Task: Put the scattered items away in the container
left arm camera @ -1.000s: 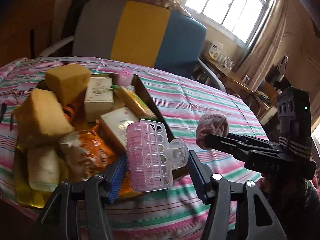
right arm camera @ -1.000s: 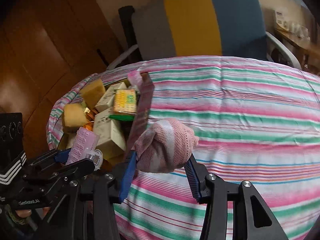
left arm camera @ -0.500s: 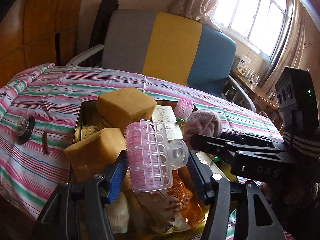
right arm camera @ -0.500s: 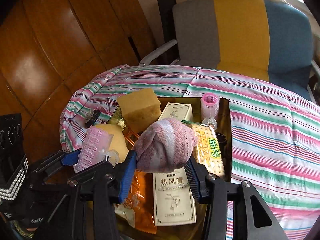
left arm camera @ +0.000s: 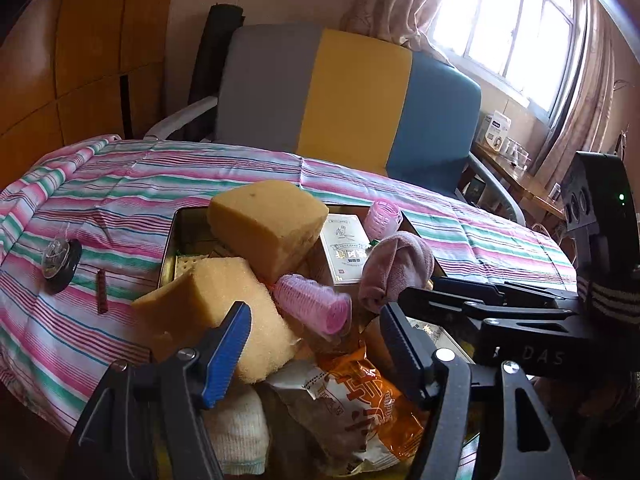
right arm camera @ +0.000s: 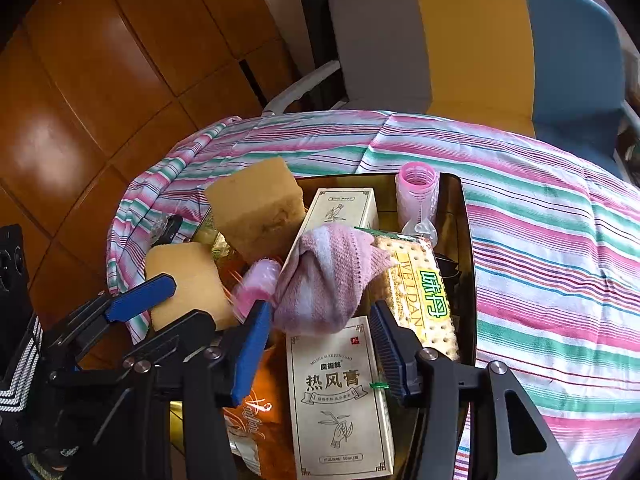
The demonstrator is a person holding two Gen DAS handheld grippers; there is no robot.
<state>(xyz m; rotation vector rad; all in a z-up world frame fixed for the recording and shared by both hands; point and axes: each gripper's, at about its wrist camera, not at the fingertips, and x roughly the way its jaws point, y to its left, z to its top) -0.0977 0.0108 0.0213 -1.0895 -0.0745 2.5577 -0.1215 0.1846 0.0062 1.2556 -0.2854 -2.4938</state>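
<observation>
Pink sock (right arm camera: pixel 324 276) lies in tray (right arm camera: pixel 464 216) just ahead of open right gripper (right arm camera: pixel 320 344); curler (left arm camera: pixel 312 304) ahead of open left gripper (left arm camera: pixel 316 344).

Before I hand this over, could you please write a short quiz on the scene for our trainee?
1. True or false: the left gripper holds nothing.
2. How many yellow sponges are in the tray?
3. Which lies on the striped cloth outside the tray? A pink sock, B black round object, C cracker pack.
Key: 1 true; 2 two; 3 B.
</observation>
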